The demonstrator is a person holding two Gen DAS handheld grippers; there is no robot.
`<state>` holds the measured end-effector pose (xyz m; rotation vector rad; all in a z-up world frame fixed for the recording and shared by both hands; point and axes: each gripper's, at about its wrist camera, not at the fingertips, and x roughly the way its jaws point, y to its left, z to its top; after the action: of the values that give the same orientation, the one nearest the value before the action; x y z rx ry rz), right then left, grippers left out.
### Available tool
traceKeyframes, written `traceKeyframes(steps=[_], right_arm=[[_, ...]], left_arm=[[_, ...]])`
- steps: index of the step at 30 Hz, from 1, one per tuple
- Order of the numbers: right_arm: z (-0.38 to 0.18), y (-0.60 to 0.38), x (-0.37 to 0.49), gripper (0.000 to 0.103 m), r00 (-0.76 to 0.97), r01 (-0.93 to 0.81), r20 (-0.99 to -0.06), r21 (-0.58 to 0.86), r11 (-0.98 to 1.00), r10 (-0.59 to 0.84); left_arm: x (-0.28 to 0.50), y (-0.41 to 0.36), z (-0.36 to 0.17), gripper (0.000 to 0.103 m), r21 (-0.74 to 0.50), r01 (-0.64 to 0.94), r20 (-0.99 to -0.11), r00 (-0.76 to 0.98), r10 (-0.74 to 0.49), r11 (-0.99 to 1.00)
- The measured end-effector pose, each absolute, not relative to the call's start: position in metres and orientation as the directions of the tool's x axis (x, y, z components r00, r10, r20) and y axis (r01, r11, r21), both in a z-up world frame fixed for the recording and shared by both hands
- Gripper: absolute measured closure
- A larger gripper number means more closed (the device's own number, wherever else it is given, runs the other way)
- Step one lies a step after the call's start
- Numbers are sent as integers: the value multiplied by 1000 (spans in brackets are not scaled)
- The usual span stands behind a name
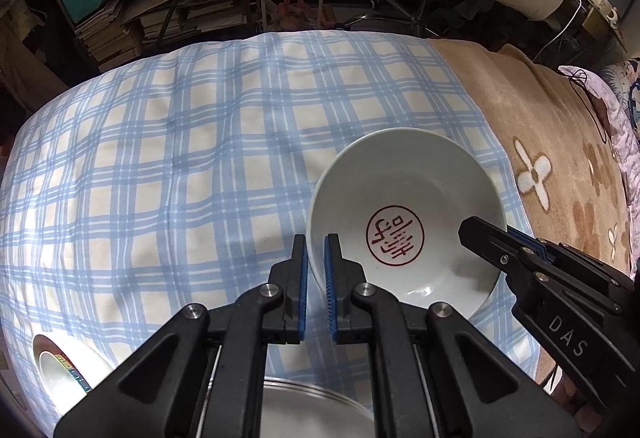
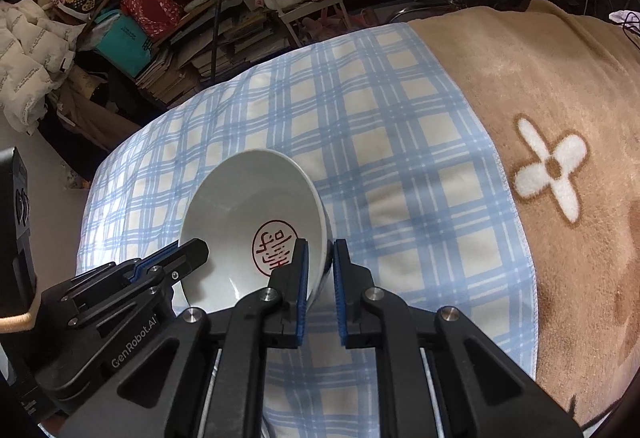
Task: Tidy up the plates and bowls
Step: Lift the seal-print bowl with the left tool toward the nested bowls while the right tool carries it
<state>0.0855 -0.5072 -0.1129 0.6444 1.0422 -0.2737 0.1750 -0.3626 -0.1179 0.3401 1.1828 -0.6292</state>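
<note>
We clamp the left gripper [image 1: 316, 266] and right gripper [image 2: 320, 270] shut on opposite rims of the white bowl [image 1: 404, 213], low in frame, to keep it balanced.

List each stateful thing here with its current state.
White bowl: gripped at opposite rims, tilted.
Left gripper: jaws shut on the bowl's rim.
Right gripper: jaws shut on the opposite rim.
Patterned bowl: upright on the checked cloth.

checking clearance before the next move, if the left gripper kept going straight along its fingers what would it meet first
The left gripper is already shut on the rim of the white bowl. Straight on, past its fingertips, it would most likely meet the blue plaid cloth, though depth is unclear.
</note>
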Motion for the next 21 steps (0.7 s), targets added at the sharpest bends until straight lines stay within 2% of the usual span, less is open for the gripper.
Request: traceKeyframes(steps=[21], right_arm=[[-62,-396,83,90,546,350,-827,370,861,134]], left_arm=[[157,-242,-60,95,-23,527,-920,322,-224,850]])
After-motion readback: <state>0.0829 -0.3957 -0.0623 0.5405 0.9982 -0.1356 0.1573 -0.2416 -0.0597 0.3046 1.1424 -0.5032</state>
